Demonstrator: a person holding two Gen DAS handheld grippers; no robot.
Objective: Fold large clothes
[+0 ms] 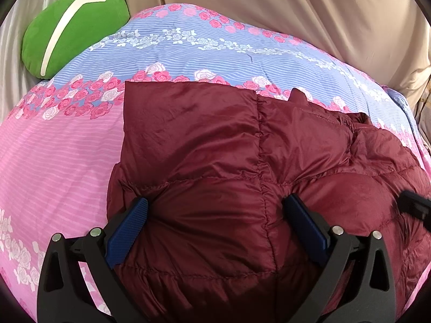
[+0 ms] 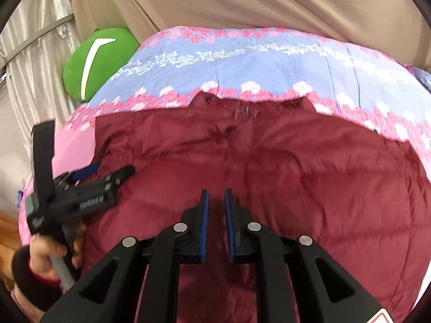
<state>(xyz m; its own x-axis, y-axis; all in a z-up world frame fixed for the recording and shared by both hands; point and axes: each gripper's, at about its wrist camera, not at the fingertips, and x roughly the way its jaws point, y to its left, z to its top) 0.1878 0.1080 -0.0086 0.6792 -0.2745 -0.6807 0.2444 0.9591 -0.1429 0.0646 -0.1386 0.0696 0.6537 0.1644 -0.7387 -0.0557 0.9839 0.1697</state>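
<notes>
A maroon puffer jacket [image 1: 215,167] lies spread on a floral quilt [image 1: 59,156], pink on the near part and blue with rose bands farther off; no box, basket or other container shows in either view. In the left wrist view the left gripper [image 1: 215,210] stands wide, its blue pads [image 1: 129,228] pressed down into the jacket's near left part so that the quilted fabric bulges up between them; nothing is pinched. In the right wrist view the right gripper [image 2: 216,207] hangs over the near middle of the jacket with its pads narrow, a thin gap between them and no cloth caught in it; whether the tips touch the fabric cannot be told. The jacket's collar end points to the far side, where two small corners stick up against the rose band. The person's left hand [image 2: 45,255] grips the left tool's handle at the near left edge. A green cushion [image 1: 72,29] with a white stripe sits at the far left corner, touching the quilt. Beige drapery [image 1: 296,13] hangs beyond, with silvery cloth [image 2: 29,53] at the left.
</notes>
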